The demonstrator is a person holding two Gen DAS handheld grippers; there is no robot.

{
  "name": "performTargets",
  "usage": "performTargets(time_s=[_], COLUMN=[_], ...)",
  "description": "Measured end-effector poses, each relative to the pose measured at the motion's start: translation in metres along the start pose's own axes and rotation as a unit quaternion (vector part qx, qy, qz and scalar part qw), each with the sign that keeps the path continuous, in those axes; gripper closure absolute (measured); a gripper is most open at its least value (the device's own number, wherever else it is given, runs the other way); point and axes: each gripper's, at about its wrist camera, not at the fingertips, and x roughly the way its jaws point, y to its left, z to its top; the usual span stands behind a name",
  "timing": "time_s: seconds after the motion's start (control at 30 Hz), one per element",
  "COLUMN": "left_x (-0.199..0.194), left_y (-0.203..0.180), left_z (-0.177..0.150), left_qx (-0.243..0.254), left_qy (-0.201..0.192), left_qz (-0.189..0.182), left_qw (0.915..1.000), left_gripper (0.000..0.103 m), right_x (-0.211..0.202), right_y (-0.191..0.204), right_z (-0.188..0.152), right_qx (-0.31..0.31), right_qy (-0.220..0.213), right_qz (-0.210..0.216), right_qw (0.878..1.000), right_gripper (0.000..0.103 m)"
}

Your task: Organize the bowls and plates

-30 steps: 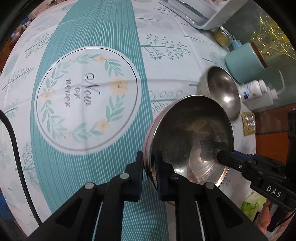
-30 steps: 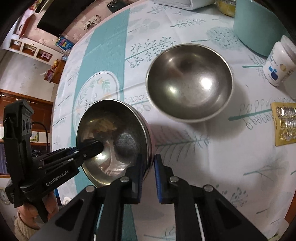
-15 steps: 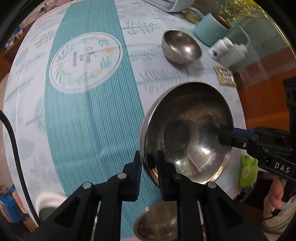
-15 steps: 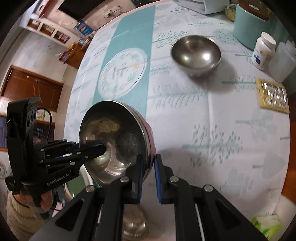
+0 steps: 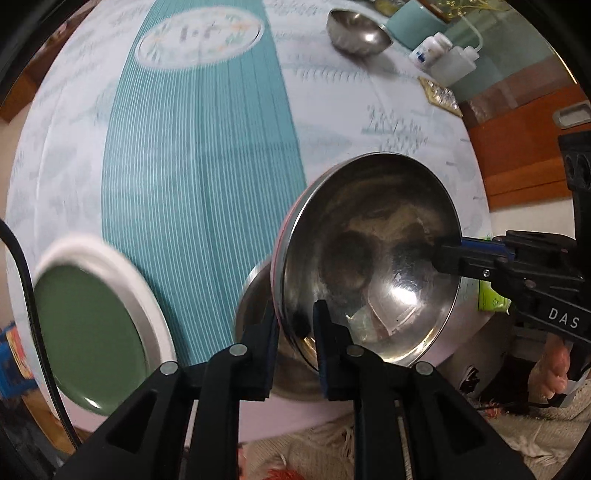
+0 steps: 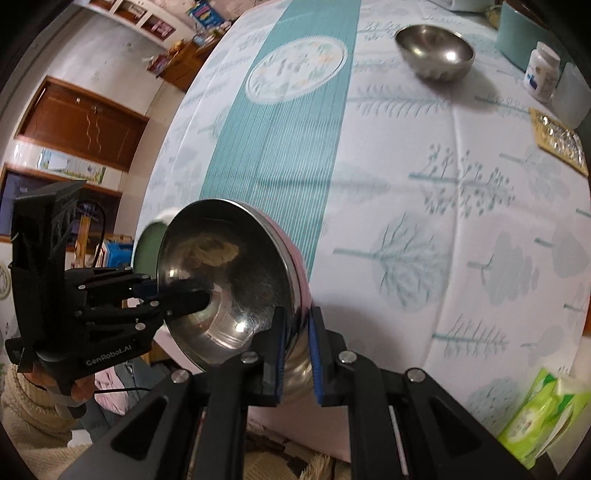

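Observation:
A large steel bowl with a pink outside [image 5: 373, 258] [image 6: 225, 273] hangs tilted above the table's near edge. My left gripper [image 5: 294, 325] is shut on its near rim. My right gripper [image 6: 296, 328] is shut on the opposite rim and shows in the left wrist view [image 5: 448, 258]. The left gripper shows in the right wrist view [image 6: 184, 295]. A second steel bowl [image 5: 258, 332] sits on the table under the held one. A small steel bowl [image 5: 358, 31] [image 6: 434, 50] stands far back. A green plate with a white rim [image 5: 92, 332] [image 6: 147, 243] lies at the near left.
A teal canister [image 5: 413, 26], a white pill bottle [image 6: 541, 72], a translucent bottle [image 5: 456, 64] and a blister pack [image 6: 559, 142] stand along the far right. A green tissue pack [image 6: 543, 421] lies at the near right edge. The round printed motif [image 6: 297, 70] marks the cloth's far middle.
Both grippers have carried the large bowl back toward the table's near edge. The second steel bowl and the green plate have come into view beneath and beside it.

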Motion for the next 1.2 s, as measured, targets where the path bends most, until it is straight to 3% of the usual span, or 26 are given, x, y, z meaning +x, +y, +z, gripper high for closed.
performTargets(time_s=[0.27, 0.6, 0.97, 1.07, 1.2], left_x=[0.020, 0.045, 0.043, 0.039, 0.031], left_y=[0.006, 0.011, 0.016, 0.015, 0.014], left_z=[-0.035, -0.035, -0.031, -0.031, -0.031], left_qx=[-0.017, -0.008, -0.013, -0.010, -0.004], left_qy=[0.004, 0.002, -0.010, -0.016, -0.025], left_qz=[0.000, 0.033, 0.023, 0.023, 0.034], left_qw=[0.9999, 0.9994, 0.9996, 0.9996, 0.9991], left_gripper=[0.088, 0.087, 0.080, 0.076, 0.069], right_x=[0.020, 0.051, 0.066, 0.061, 0.050], right_y=[0.007, 0.006, 0.016, 0.016, 0.017], right_z=[-0.029, -0.041, -0.039, -0.037, -0.037], right_qx=[-0.013, -0.007, -0.030, -0.029, -0.033], right_qy=[0.018, 0.040, 0.040, 0.029, 0.016], right_qz=[-0.019, -0.044, -0.082, -0.085, -0.080], right_qw=[1.000, 0.998, 0.995, 0.996, 0.996], right_gripper=[0.092, 0.091, 0.091, 0.089, 0.078])
